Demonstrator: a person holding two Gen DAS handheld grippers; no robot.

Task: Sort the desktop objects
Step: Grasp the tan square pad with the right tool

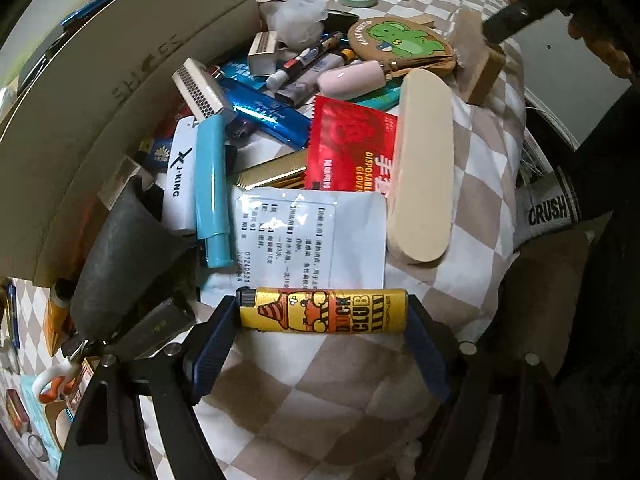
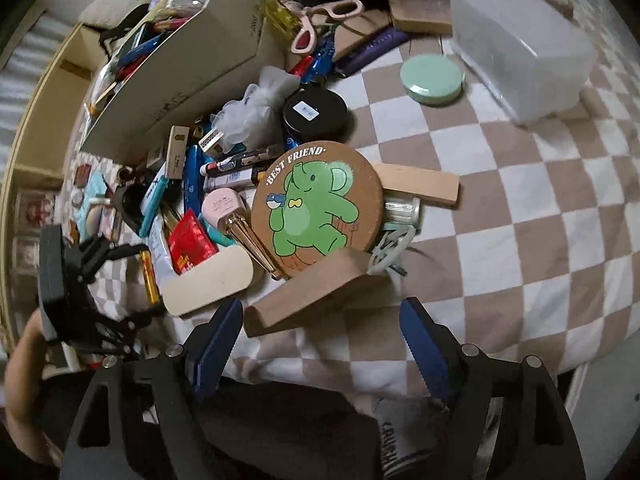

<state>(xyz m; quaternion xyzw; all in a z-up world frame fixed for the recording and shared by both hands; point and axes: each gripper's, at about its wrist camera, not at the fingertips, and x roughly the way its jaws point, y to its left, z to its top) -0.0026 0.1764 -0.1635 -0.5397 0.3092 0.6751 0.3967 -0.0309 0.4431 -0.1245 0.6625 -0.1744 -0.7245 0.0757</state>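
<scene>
The left gripper point(image 1: 323, 314) pinches the yellow lighter point(image 1: 324, 311) by its two ends, just above the checked cloth point(image 1: 472, 184) near the pile, and it could pop out sideways, while the right gripper point(image 2: 320, 330) hangs open over a wood block point(image 2: 304, 294).

Dim indoor light in both my wrist views. Glare on red packet point(image 1: 349, 148) and blue foil. Fisheye bends edges; corners black. Focus mostly sharp.
</scene>
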